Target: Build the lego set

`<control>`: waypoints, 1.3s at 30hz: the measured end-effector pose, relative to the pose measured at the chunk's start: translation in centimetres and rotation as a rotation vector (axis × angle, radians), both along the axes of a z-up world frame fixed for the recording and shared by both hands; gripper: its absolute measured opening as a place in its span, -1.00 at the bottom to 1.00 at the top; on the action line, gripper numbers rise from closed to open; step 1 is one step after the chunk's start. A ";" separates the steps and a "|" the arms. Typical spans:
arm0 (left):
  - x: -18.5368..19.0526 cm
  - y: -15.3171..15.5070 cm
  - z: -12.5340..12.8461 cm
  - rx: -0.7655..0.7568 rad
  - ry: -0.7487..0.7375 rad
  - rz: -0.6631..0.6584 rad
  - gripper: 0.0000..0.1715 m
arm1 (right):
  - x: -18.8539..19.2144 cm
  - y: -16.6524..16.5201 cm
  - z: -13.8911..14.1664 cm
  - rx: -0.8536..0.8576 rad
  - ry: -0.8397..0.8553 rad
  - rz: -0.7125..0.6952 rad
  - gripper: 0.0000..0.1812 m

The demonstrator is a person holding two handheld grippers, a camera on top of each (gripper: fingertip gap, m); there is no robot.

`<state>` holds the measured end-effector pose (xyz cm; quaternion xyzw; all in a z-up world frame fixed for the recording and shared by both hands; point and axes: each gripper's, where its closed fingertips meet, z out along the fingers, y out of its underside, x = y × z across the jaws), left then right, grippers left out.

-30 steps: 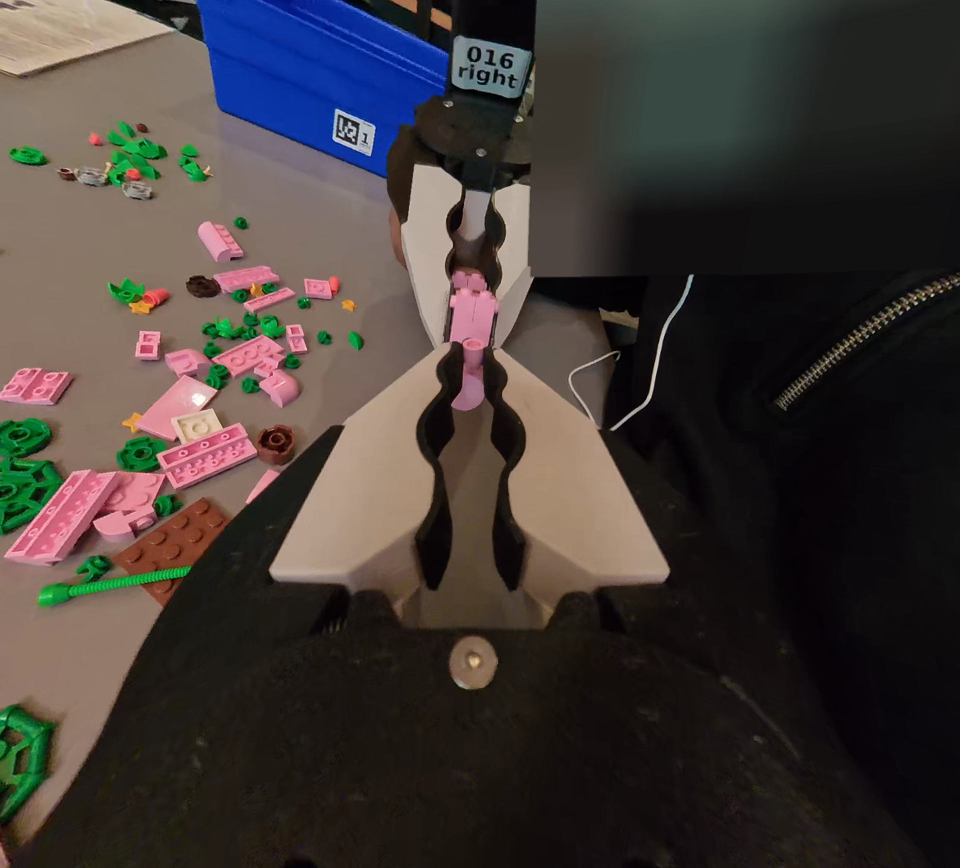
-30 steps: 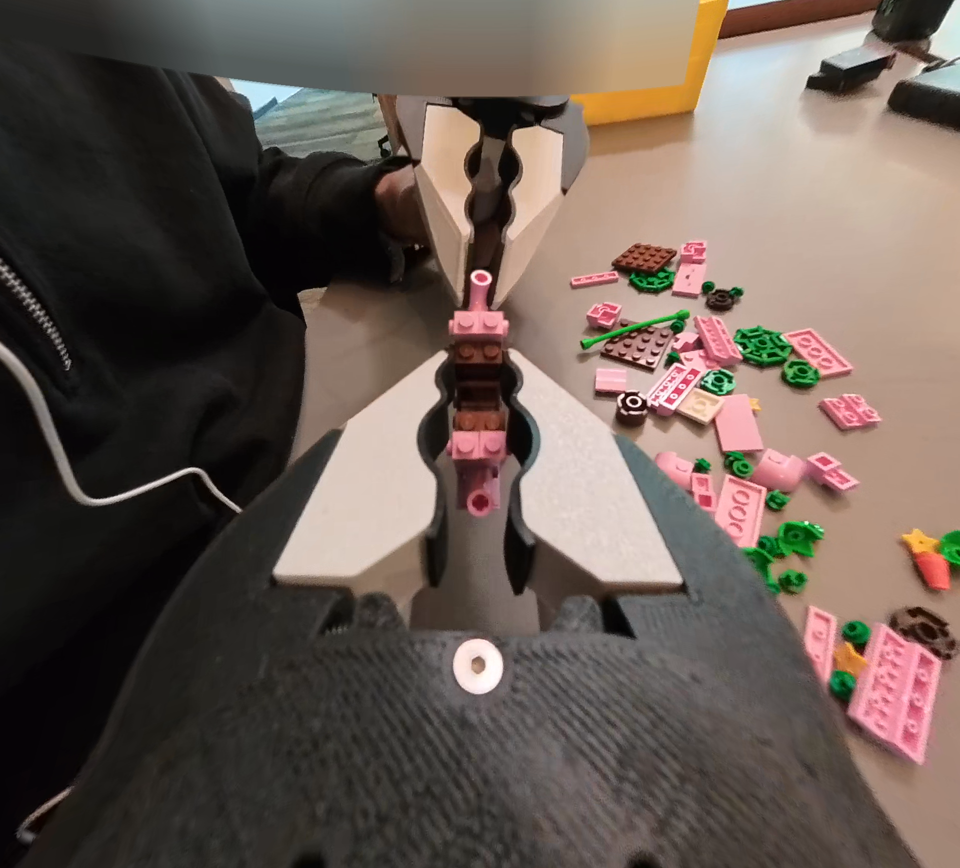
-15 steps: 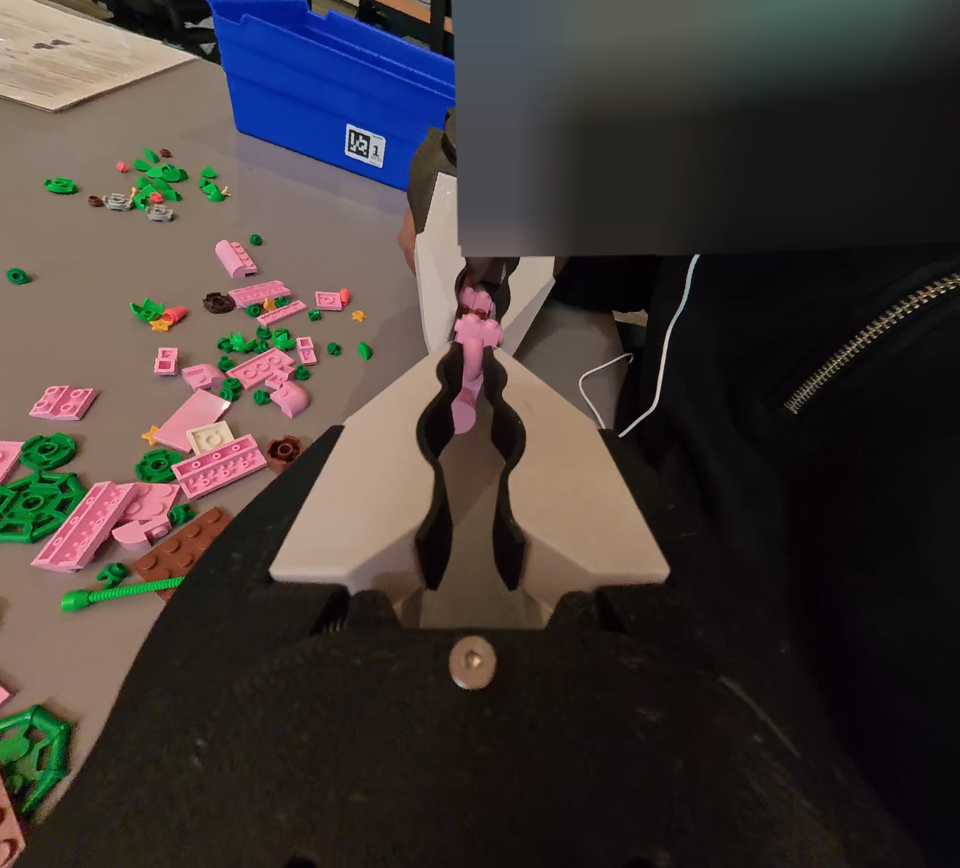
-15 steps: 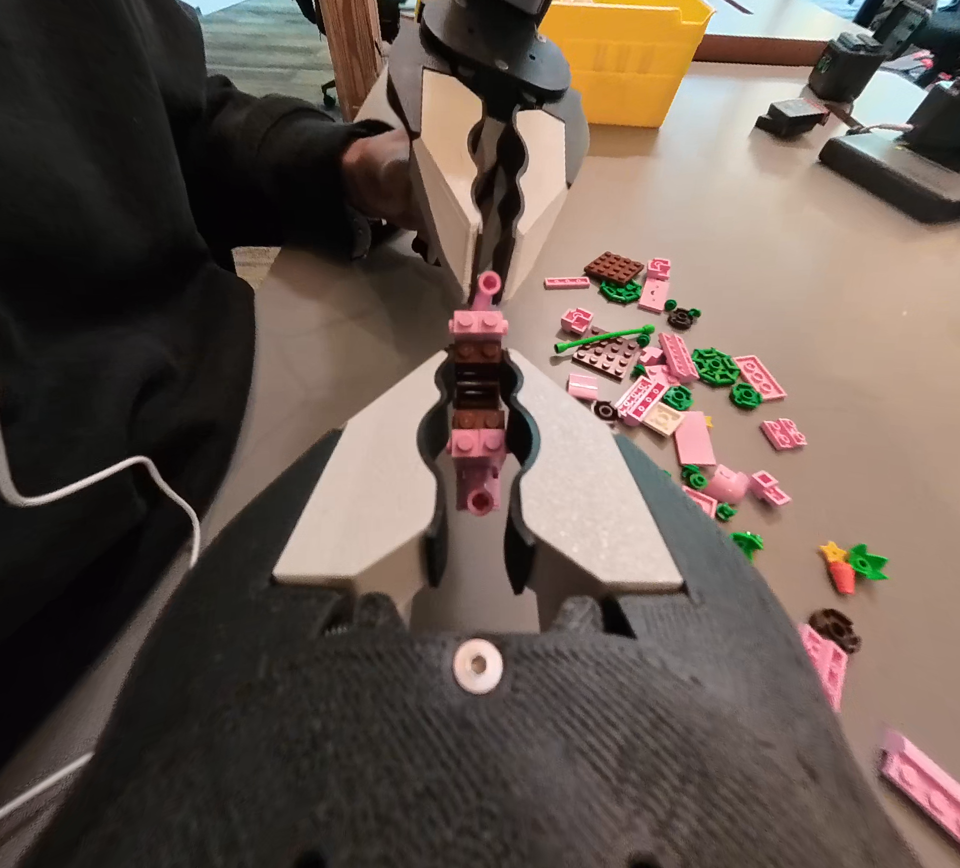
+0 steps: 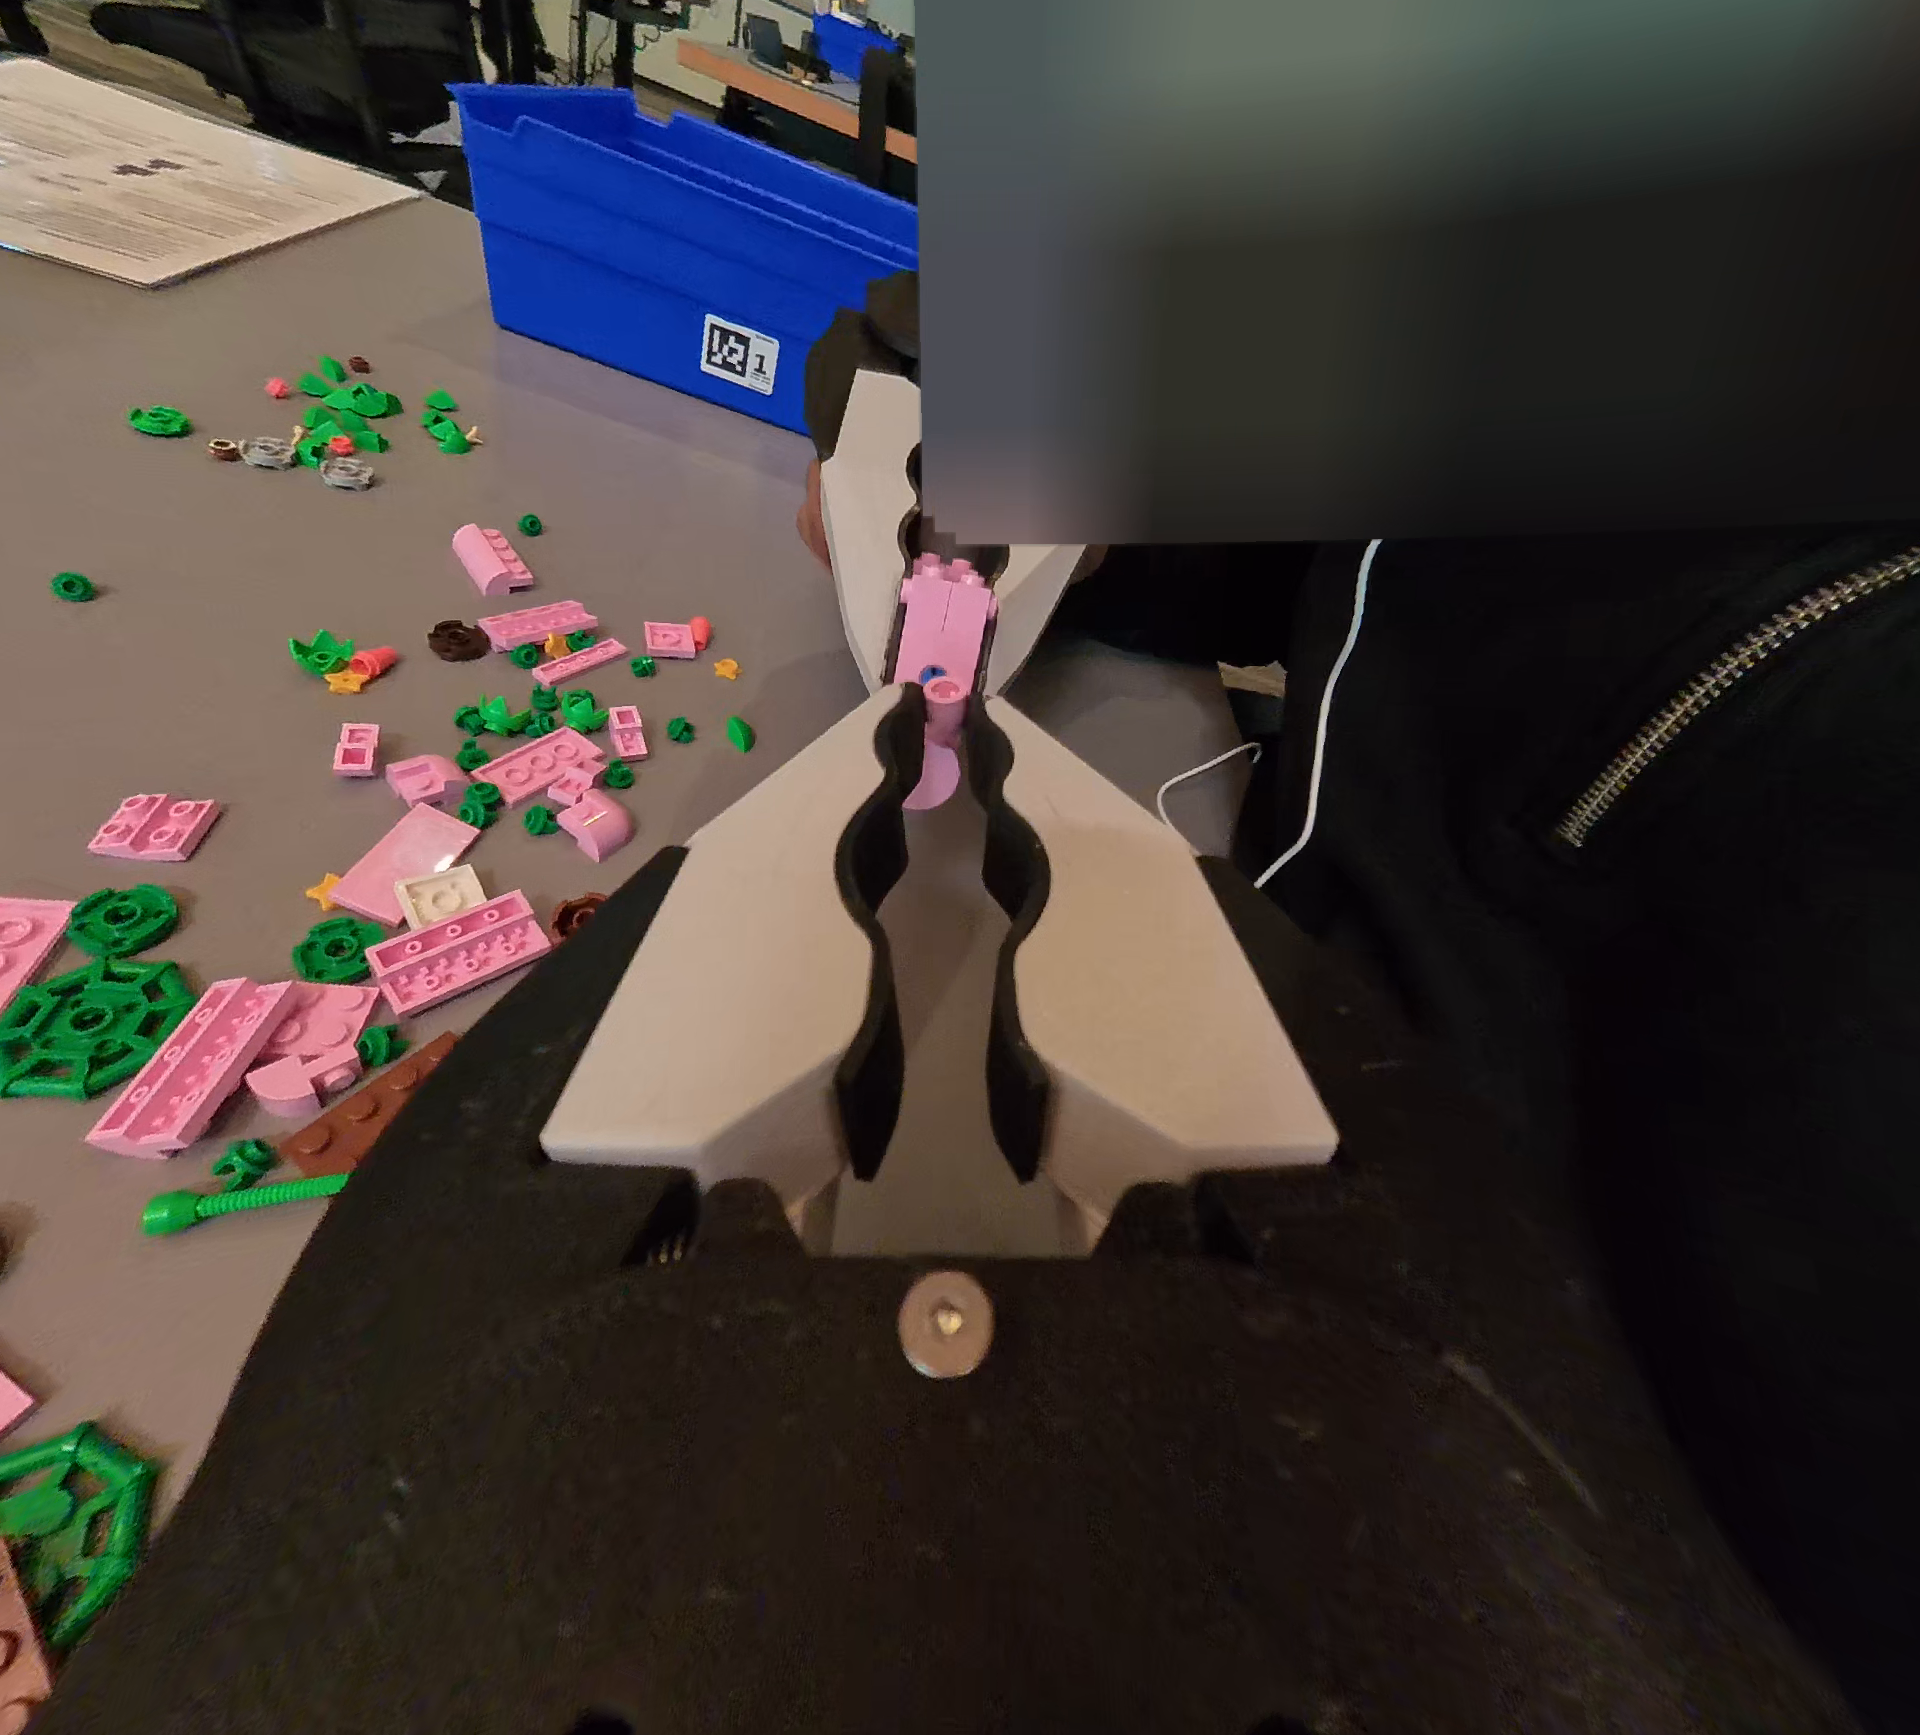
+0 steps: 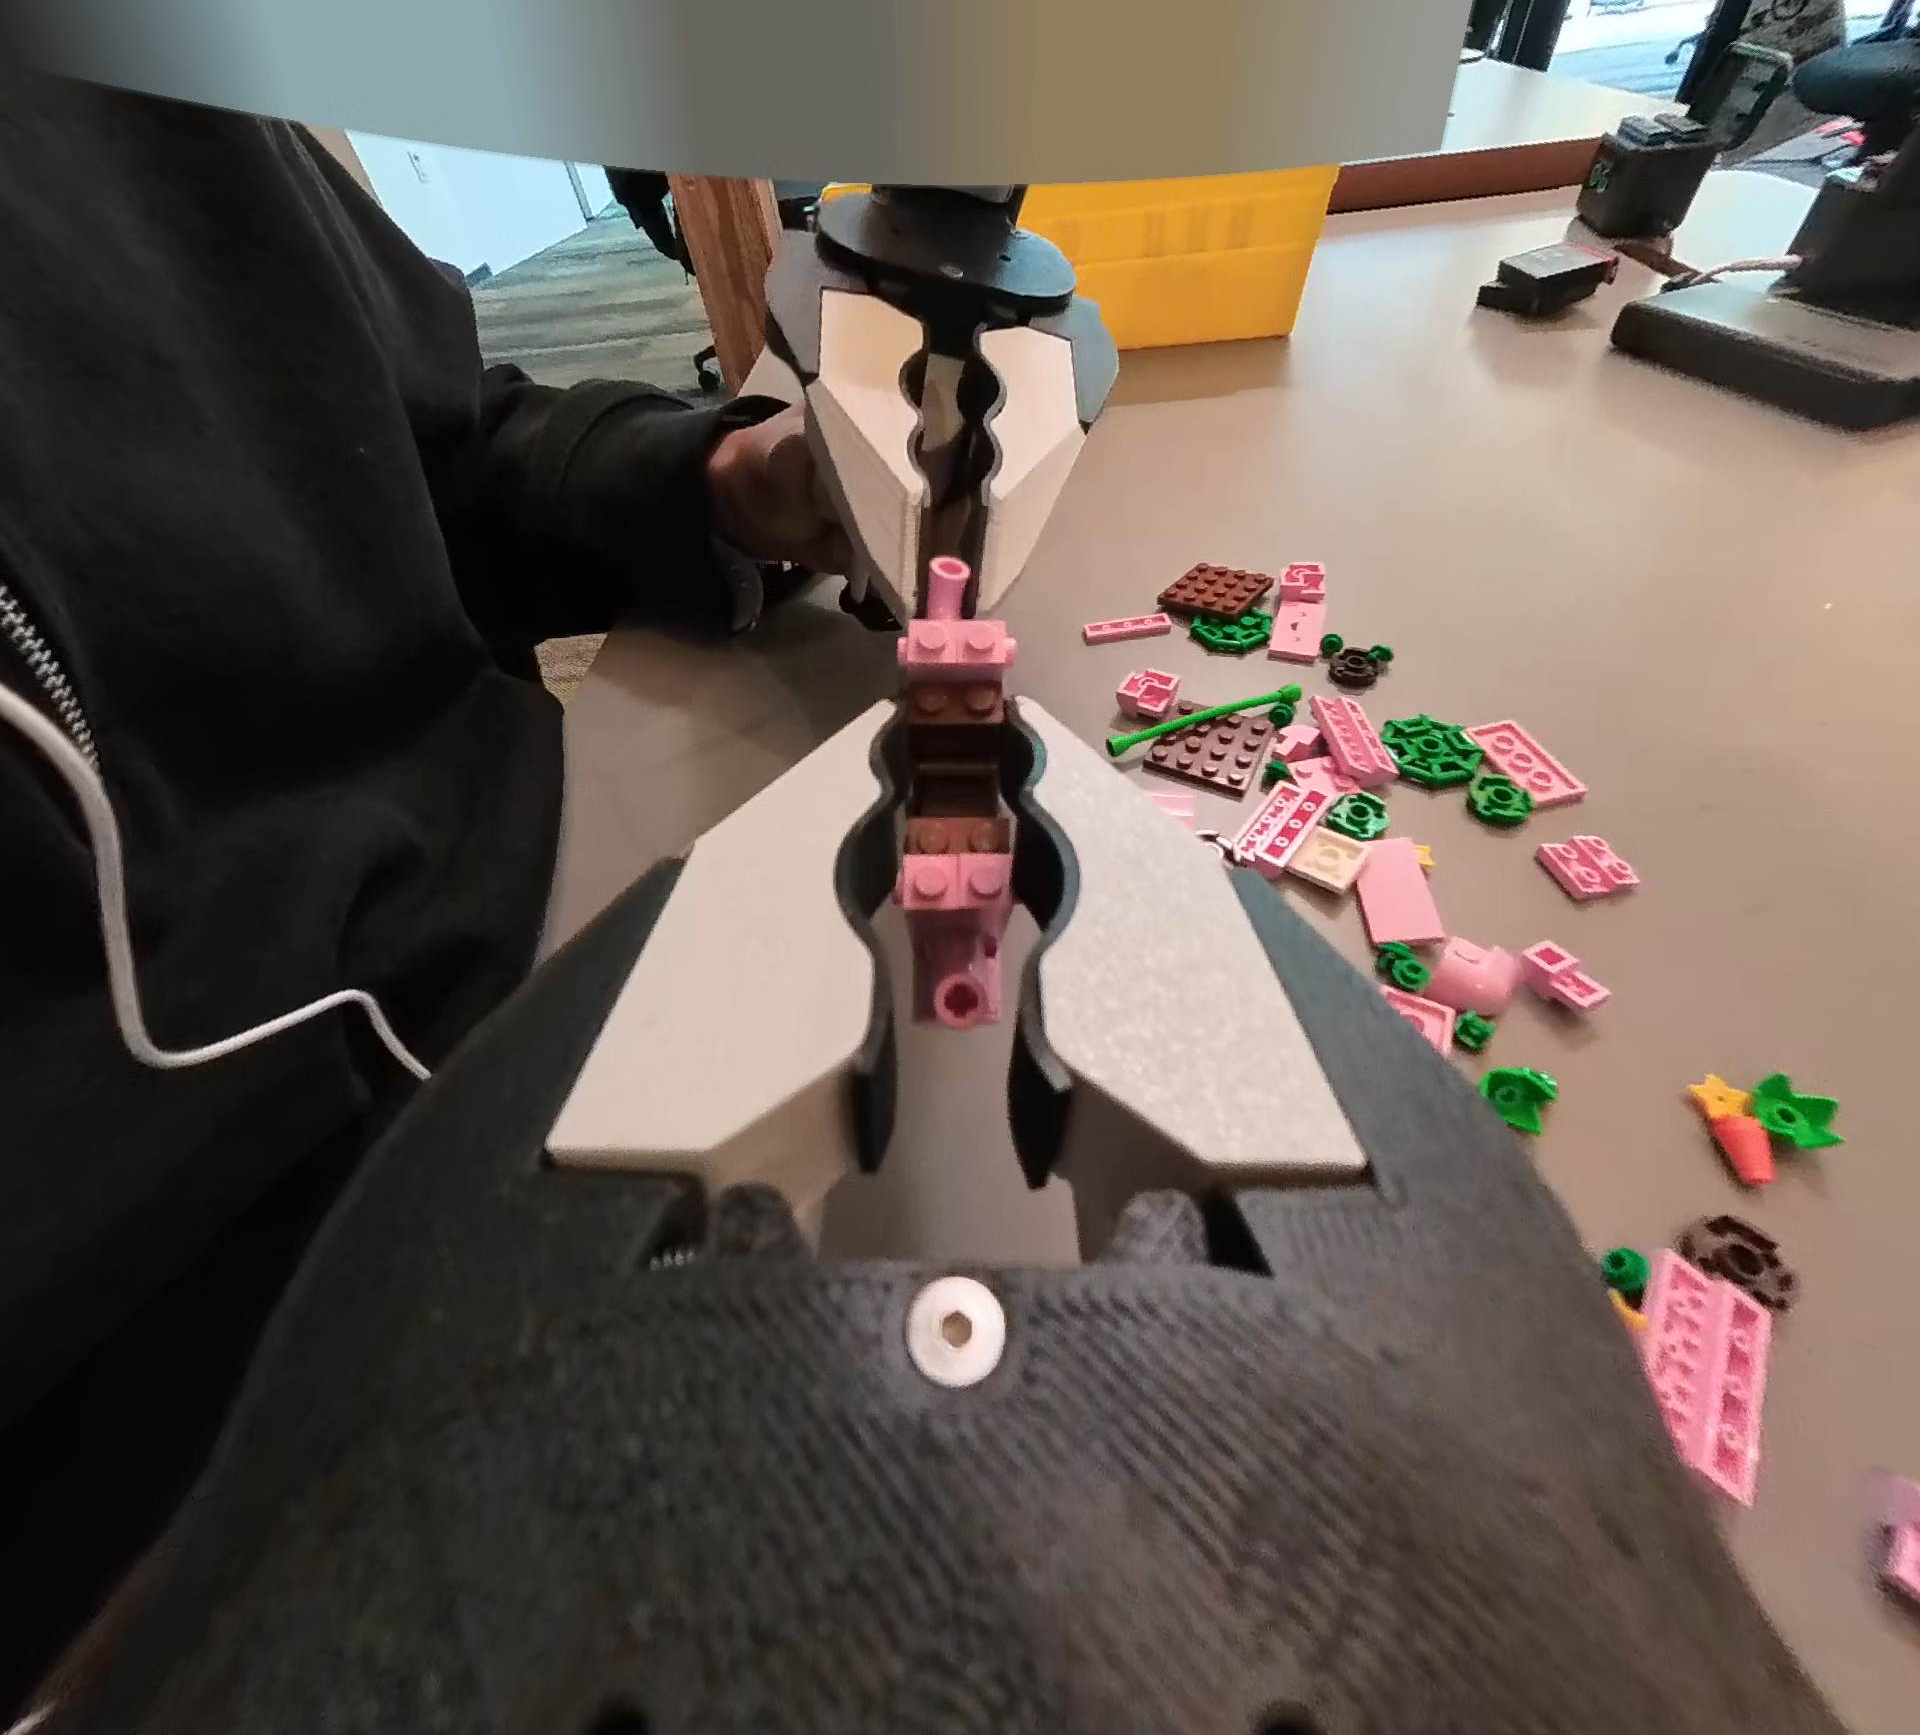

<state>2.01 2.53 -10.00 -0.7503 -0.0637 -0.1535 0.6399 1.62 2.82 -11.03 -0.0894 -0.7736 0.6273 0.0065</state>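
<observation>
The right gripper has its fingers clenched on a small pink and brown lego assembly, which sits lengthwise between the wavy black pads, one pink end projecting past the fingertips at 12 o'clock and the other pink end lying back inside the fingers. In the right wrist view the left gripper faces it from 12 o'clock, tips pointed down at the assembly's far end.

The left gripper's fingers are clenched on a small pink curved piece, pinched near the fingertips. In the left wrist view the pink end of the assembly stands just beyond that piece at 12 o'clock; whether the two touch cannot be told. Both grippers are held above the near edge of the grey bench, in front of a person in a black zipped jacket.

Loose lego pieces in pink, green and brown are scattered on the bench at 9 o'clock of the left gripper, and at 3 o'clock of the right gripper. A blue bin stands on the bench at 11 o'clock in the left wrist view, with printed paper sheets farther left. A yellow bin stands at 1 o'clock in the right wrist view.
</observation>
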 end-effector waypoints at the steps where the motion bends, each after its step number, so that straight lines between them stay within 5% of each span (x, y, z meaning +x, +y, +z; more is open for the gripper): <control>1: 0.0 0.0 -0.1 -0.006 0.013 0.005 -0.93 | 0.0 0.0 -0.1 0.005 0.005 -0.003 -0.84; 16: -0.8 -0.1 -1.3 -0.097 0.094 0.060 -0.94 | -0.5 0.4 -0.9 0.071 0.046 -0.029 -0.84; 24: -2.2 -0.5 -3.1 -0.179 0.007 0.097 -0.93 | -1.5 1.4 -7.1 0.428 0.025 -0.071 -0.83; 30: -2.0 -0.3 -4.0 -0.224 0.004 0.080 -0.93 | -0.9 1.5 -7.0 0.425 0.025 -0.029 -0.83; 35: -1.8 -0.4 -3.7 -0.210 0.013 0.073 -0.93 | -0.8 0.8 -3.9 0.218 -0.054 -0.021 -0.46; 39: -0.6 0.0 -3.1 -0.183 0.063 0.016 -0.93 | -1.0 0.9 -1.9 0.117 -0.056 -0.034 -0.56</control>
